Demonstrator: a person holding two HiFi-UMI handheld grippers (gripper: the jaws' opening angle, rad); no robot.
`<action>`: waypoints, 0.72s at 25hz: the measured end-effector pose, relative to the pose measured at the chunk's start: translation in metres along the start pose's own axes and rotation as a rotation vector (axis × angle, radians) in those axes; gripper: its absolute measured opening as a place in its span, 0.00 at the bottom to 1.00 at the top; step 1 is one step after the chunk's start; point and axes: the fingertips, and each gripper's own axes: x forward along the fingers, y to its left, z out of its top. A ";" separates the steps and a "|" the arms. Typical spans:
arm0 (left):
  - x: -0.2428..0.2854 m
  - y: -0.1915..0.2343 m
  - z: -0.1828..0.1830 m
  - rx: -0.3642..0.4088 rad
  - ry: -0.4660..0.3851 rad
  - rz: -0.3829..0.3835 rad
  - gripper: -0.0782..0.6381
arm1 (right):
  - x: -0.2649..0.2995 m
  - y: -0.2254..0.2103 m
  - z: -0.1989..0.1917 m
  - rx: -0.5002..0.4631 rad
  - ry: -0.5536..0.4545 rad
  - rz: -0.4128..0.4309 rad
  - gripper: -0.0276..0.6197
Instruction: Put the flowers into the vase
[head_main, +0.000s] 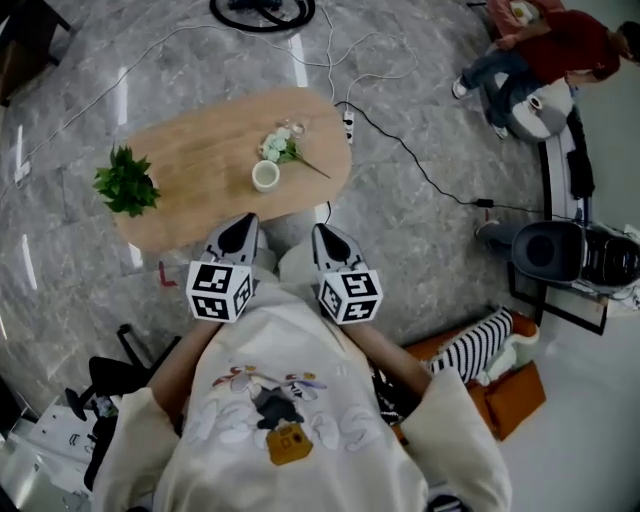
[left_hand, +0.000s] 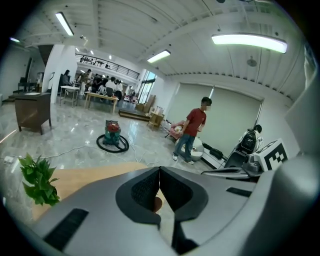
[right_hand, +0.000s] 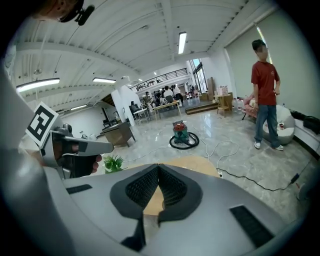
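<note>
Closest under the head camera was the wearer's printed shirt (head_main: 270, 420), which hid both hands. Past it, the left tool (head_main: 238, 235) and right tool (head_main: 330, 240) hung at the near edge of the bench (head_main: 190, 150). They were well short of the flowers (head_main: 283, 147), which lay on the wood just behind the white vase (head_main: 265, 176). A potted plant (head_main: 126, 182) stood apart at the left end, with bare wood between.

Through the left gripper view I saw its jaws pressed together on nothing. The tool's body covered the flowers and vase. A vacuum cleaner (left_hand: 112, 136) and a standing person (left_hand: 192, 130) occupied the floor beyond.

Through the right gripper view the jaws were likewise closed and empty, and only the bench's far rim and the plant showed.
</note>
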 end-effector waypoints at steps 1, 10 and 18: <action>0.001 -0.002 -0.002 0.000 0.005 -0.004 0.12 | 0.000 -0.003 -0.002 -0.001 0.009 -0.004 0.05; 0.019 -0.004 -0.007 -0.026 0.034 0.062 0.12 | 0.023 -0.025 0.012 -0.102 0.034 0.070 0.05; 0.061 -0.020 -0.016 -0.060 0.082 0.128 0.12 | 0.063 -0.056 0.011 -0.136 0.107 0.172 0.05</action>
